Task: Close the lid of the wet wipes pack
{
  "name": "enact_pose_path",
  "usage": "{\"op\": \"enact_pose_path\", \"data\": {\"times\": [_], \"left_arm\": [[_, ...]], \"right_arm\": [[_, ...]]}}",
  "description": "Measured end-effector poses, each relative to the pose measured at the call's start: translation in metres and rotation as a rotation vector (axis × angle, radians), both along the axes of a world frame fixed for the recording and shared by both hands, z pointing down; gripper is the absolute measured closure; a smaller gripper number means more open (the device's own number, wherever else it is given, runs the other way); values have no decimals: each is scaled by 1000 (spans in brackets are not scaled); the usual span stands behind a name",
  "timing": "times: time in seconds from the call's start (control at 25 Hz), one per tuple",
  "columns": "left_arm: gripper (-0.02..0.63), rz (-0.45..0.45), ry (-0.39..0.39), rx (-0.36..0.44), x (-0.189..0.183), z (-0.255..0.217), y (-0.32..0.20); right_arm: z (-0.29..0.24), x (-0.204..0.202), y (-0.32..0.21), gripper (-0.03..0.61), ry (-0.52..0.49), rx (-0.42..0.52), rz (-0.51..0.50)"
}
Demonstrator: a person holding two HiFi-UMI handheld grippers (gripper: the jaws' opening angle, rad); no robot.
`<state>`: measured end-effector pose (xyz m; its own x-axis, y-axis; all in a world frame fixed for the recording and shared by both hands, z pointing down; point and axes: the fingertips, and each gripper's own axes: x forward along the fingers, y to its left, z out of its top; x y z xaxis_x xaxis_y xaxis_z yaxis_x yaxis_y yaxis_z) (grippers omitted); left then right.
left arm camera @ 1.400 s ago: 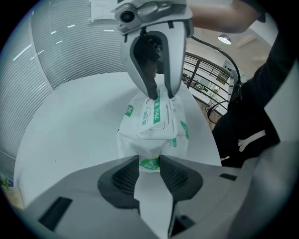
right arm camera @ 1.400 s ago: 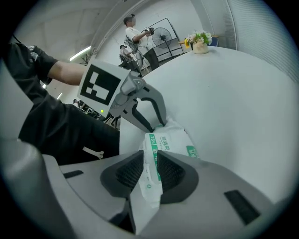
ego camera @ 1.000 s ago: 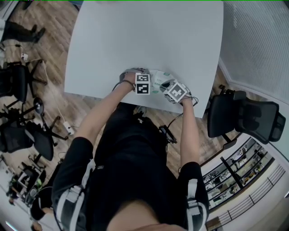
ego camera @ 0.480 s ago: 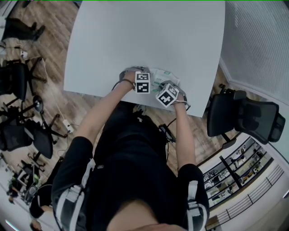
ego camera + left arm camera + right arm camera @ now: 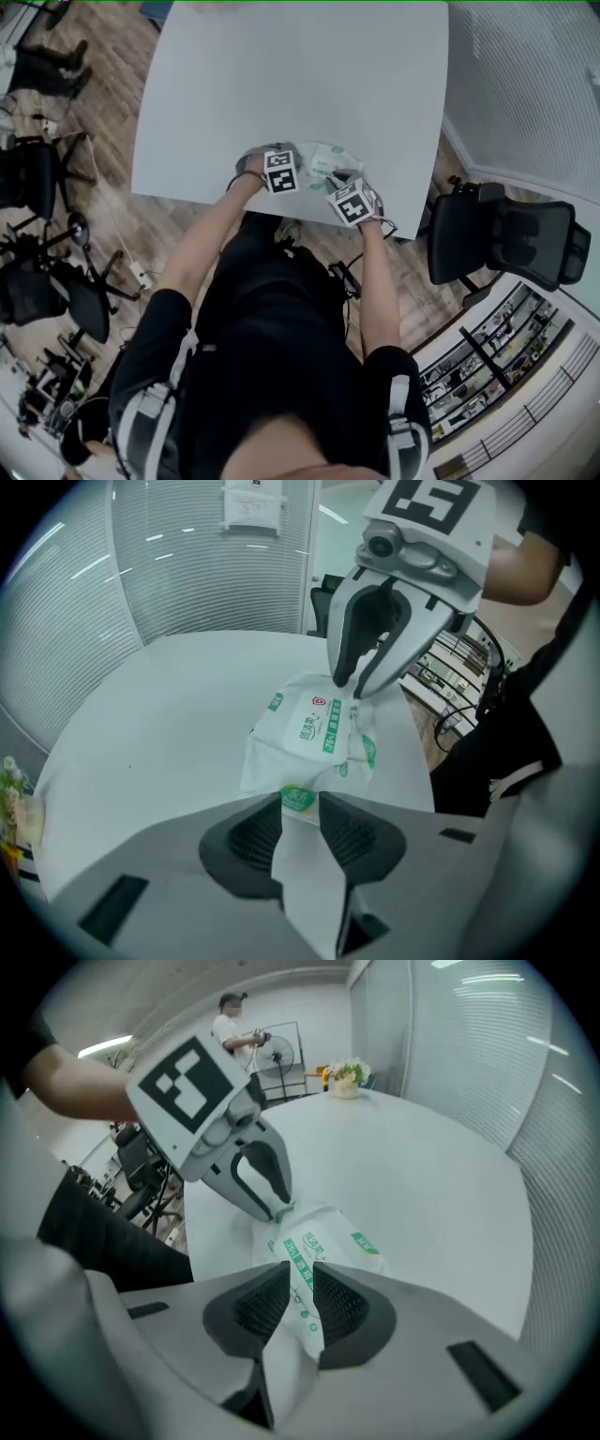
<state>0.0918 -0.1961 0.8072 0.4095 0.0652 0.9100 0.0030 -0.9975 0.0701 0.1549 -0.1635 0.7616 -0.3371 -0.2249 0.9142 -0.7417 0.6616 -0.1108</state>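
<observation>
At the near edge of the surface [image 5: 281, 84], in the head view, the pack [image 5: 330, 161] lies flat with its printed face up. Its long axis runs left to right, the right end a little nearer. The left claw [image 5: 295, 167] is at its left end and the right claw [image 5: 342, 183] at its right end. The left forearm [image 5: 202, 234] angles in from the left, while the right forearm [image 5: 375, 281] reaches almost straight ahead. Both claws tip steeply down. A black chair [image 5: 506, 239] stands right of the surface.

In the left gripper view, the pack [image 5: 314, 731] points straight away from the left claw [image 5: 300, 810]. Its green-labelled near end fills the narrow gap between the pads, and the jaws are closing on it in a pinch. The right claw [image 5: 352, 688] comes down from above, its tips touching the pack's far edge.

In the right gripper view, the pack [image 5: 328, 1241] runs away from the right claw [image 5: 301, 1299], leaning slightly left. This claw's jaws are opening, with only a narrow gap, and the pack's printed near end shows between the pads. At the far end, the left claw [image 5: 279, 1211] slants down, its tips meeting on the green-marked corner.
</observation>
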Motion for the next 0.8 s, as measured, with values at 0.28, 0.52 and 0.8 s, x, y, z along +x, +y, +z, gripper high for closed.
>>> {"op": "enact_pose_path", "data": {"times": [0.28,0.52,0.8], "left_arm": [[553,-365,330,142,-2,-97,12],[583,-732,644,197,-25,-218,59],[583,-833,825,352,-53,-316,106]], "right_arm": [[-112,36,9,485,-190,363,362],[-215,49,64,512,-313,613,538],[-284,50,104,549,-404,766,613]]}}
